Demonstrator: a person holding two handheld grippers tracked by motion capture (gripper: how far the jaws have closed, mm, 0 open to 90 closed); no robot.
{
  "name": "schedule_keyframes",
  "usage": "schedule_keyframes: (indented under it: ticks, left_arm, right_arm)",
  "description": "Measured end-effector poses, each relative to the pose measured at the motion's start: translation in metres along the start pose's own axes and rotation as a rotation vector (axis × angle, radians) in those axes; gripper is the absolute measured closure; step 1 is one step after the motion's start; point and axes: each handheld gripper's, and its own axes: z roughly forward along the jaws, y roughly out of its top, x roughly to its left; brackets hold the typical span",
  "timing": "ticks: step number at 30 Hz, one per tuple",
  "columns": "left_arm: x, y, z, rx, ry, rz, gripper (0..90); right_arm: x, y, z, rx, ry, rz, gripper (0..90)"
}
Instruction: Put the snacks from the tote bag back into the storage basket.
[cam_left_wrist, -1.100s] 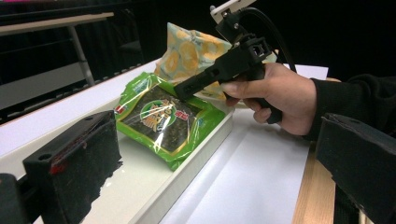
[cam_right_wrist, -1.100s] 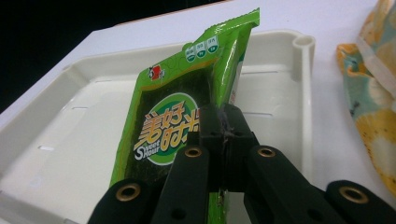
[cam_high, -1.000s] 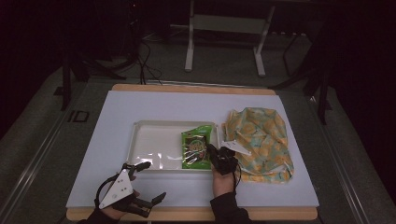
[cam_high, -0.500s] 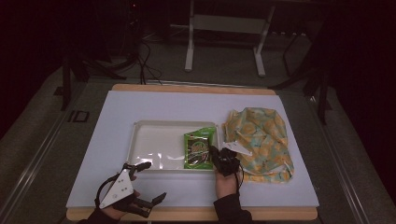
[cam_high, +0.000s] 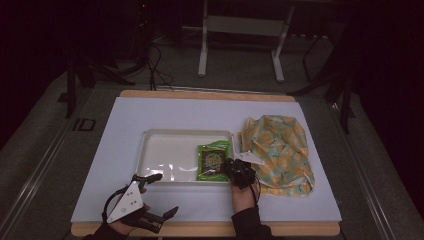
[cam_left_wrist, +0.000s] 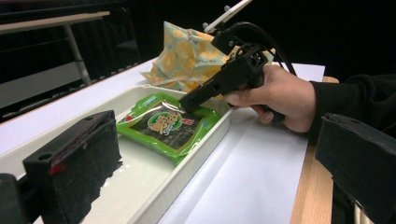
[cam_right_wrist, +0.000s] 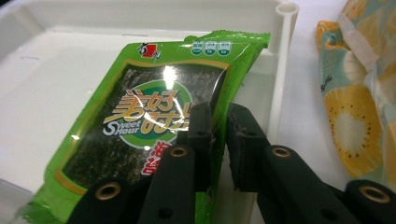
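A green seaweed snack packet (cam_high: 214, 160) (cam_left_wrist: 168, 126) (cam_right_wrist: 140, 116) lies flat in the right end of a white tray (cam_high: 167, 152) (cam_left_wrist: 140, 186) (cam_right_wrist: 46, 70). My right gripper (cam_high: 227, 167) (cam_left_wrist: 184, 106) (cam_right_wrist: 219, 109) points into the tray at the packet's near right edge. Its jaws have just been opening and stand a narrow gap apart. The packet's edge sits at that gap, and the pads do not press on it. My left gripper (cam_high: 167, 193) (cam_left_wrist: 219, 135) rests near the table's front left with its jaws wide and nothing between them.
A bundled cloth bag (cam_high: 277, 150) (cam_left_wrist: 187, 56) (cam_right_wrist: 359, 93) with a yellow and teal fruit print lies just right of the tray. A pale sheet (cam_high: 200, 115) covers the wooden table. Metal stand legs (cam_high: 202, 60) and cables sit on the floor behind.
The packet's near right edge, slightly raised half a second ago, now lies flat in the tray. Both hands stay where they were.
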Motion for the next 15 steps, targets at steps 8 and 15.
schedule_keyframes:
  ticks: [8, 15]
  left_arm:
    - [0.000, 0.000, 0.000, 0.000, 0.001, 0.002, 0.4]
    - [0.000, 0.000, 0.000, 0.000, 0.002, 0.003, 0.4]
  right_arm:
    - [0.001, 0.006, -0.003, -0.005, -0.011, -0.038, 73.0]
    - [0.004, 0.024, -0.008, -0.009, 0.012, -0.081, 67.0]
